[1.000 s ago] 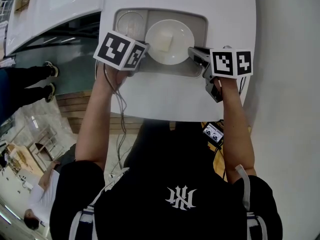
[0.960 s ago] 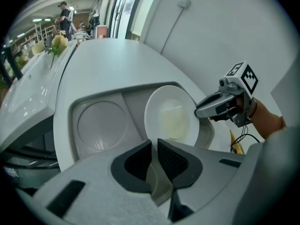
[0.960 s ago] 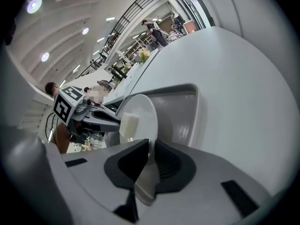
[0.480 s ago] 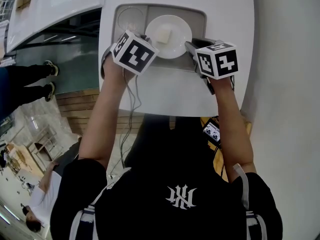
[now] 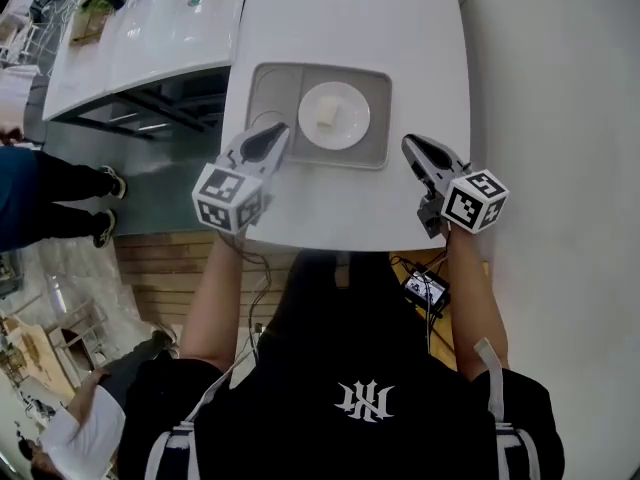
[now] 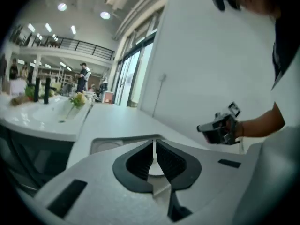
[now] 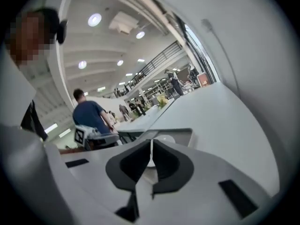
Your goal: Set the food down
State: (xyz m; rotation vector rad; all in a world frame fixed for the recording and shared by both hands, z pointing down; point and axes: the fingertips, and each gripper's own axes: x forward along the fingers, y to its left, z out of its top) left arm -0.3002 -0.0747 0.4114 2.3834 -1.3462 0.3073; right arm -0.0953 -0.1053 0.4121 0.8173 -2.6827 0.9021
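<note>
A grey tray [image 5: 375,118] lies flat on the white table [image 5: 350,18]. On it rests a white plate [image 5: 350,133] with a pale piece of food [image 5: 328,115]. My left gripper [image 5: 278,131] hovers at the tray's near left corner, shut and empty, and its own view shows its jaws [image 6: 153,149] pressed together above the tray [image 6: 108,143]. My right gripper [image 5: 408,142] is off the tray's near right corner, apart from it. Its jaws [image 7: 151,151] are closing with nothing between them. Beyond them I see the tray [image 7: 180,132] and plate [image 7: 164,138].
A second white counter [image 5: 150,28] with flowers stands at the far left, across a gap. A pale wall [image 5: 560,88] runs along the table's right side. A person in dark trousers [image 5: 50,188] stands on the left. The table's near edge is just below both grippers.
Both grippers have let go of the tray's sides and drawn back toward me. The tray with its plate now rests on the table, farther from me.
</note>
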